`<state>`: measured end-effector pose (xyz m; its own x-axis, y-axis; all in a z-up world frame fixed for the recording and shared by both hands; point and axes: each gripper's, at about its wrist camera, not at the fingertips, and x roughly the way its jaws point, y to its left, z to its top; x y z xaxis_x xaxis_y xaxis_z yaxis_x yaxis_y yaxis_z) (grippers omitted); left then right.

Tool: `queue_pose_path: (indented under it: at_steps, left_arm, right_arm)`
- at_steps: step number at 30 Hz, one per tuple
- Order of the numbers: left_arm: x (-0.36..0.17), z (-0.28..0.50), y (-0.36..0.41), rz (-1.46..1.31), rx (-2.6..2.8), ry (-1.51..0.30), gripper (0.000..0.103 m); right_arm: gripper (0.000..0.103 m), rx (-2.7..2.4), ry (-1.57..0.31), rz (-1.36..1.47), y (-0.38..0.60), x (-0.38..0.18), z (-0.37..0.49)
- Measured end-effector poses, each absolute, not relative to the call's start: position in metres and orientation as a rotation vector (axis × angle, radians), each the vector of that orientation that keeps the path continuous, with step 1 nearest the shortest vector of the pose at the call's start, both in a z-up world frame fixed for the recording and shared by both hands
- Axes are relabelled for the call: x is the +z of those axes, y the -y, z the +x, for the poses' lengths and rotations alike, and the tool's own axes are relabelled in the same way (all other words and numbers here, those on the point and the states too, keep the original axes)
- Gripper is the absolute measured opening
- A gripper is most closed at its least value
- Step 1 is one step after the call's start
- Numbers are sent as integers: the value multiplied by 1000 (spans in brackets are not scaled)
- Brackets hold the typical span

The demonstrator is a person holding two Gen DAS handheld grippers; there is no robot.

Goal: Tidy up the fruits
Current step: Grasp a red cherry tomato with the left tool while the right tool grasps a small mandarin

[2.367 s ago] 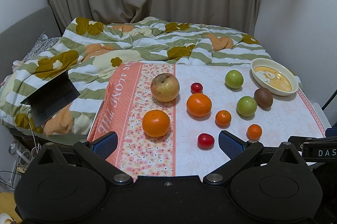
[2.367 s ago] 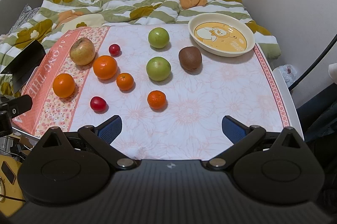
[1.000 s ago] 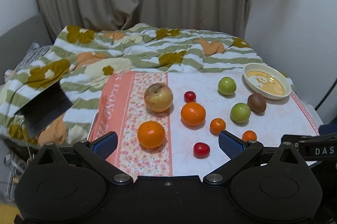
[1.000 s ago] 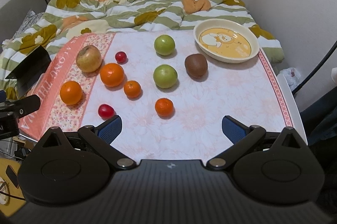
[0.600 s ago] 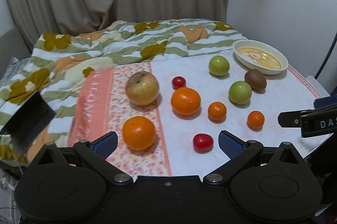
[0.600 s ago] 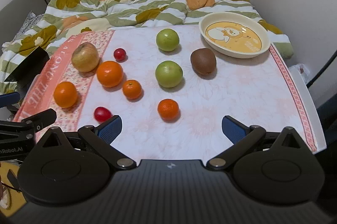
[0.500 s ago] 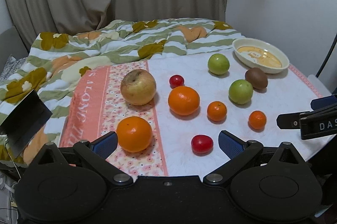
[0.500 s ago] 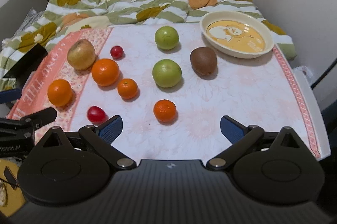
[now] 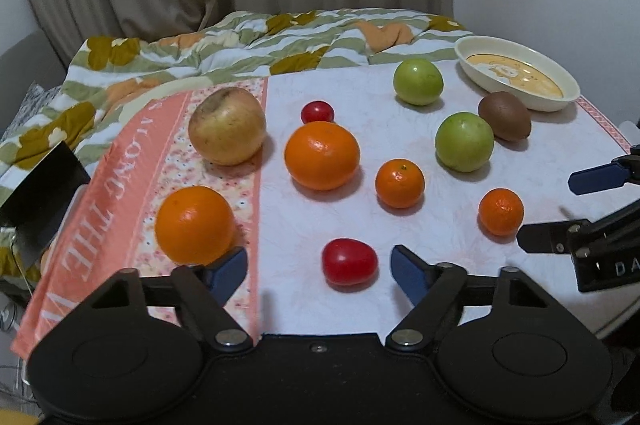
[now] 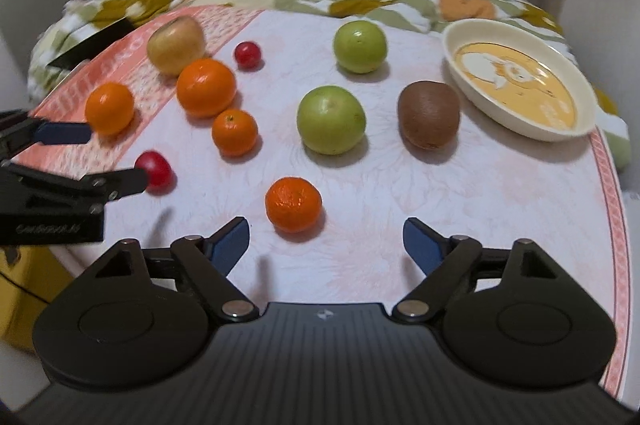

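Observation:
Fruit lies loose on a white flowered cloth (image 9: pixel 540 169). My left gripper (image 9: pixel 320 273) is open, with a red tomato (image 9: pixel 349 261) just ahead between its fingers and a large orange (image 9: pixel 194 225) by its left fingertip. My right gripper (image 10: pixel 326 243) is open, with a small mandarin (image 10: pixel 293 203) just ahead between its fingers. Further back are a yellowish apple (image 9: pixel 227 126), another orange (image 9: pixel 322 155), a mandarin (image 9: pixel 399 183), two green apples (image 10: pixel 331 119) (image 10: pixel 360 41), a kiwi (image 10: pixel 428 114), a second tomato (image 10: pixel 247 55) and a cream dish (image 10: pixel 520 81).
A striped flowered quilt (image 9: pixel 248 41) lies behind the cloth, with curtains and a white wall beyond. A dark tablet-like object (image 9: pixel 40 185) sits off the cloth's left edge. The cloth's pink border (image 9: pixel 132 161) runs along the left. The table edge drops off at right.
Both grippers have moved forward and down toward the cloth; the fruit looms larger. The red tomato now sits between the left fingers and the mandarin ahead of the right.

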<state>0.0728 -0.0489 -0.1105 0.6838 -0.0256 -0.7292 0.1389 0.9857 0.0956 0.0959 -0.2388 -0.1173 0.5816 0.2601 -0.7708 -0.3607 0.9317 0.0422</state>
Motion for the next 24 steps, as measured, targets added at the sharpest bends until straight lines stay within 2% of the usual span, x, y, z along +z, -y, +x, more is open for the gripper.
queue_pose_path:
  at_steps: [2,6,9,10,12,14,16,24]
  left_arm:
    - [-115,76,55,140,-74,-821,74]
    - [-124,81,66,117,-45,-835,71]
    - [-128,84,72,109,-29,-845,64]
    - [-130,85,74,107,-23,-848,58]
    - [-131,86,77,111,-5,-852,56]
    - [-132,86,78,112,4,-852,44]
    - [-132,86,77,105,12,-851,39]
    - [-132,82,78,90,39,-854,39]
  right_arm:
    - [95,393,-882,-140,242,-121,99]
    - [83,453,-894,-166,247,-128,106]
    - [82,487,-893,-180,249,-132,111]
    - [82,498,-893,-185,249,-133,112]
    - [80,521,-892,-191,249,-134,114]
    - [78,540,-887,-195,248,-134,115]
    - [77,559,-880,-199,247,-134,116]
    - [72,599,-865,-207,241,-136,122]
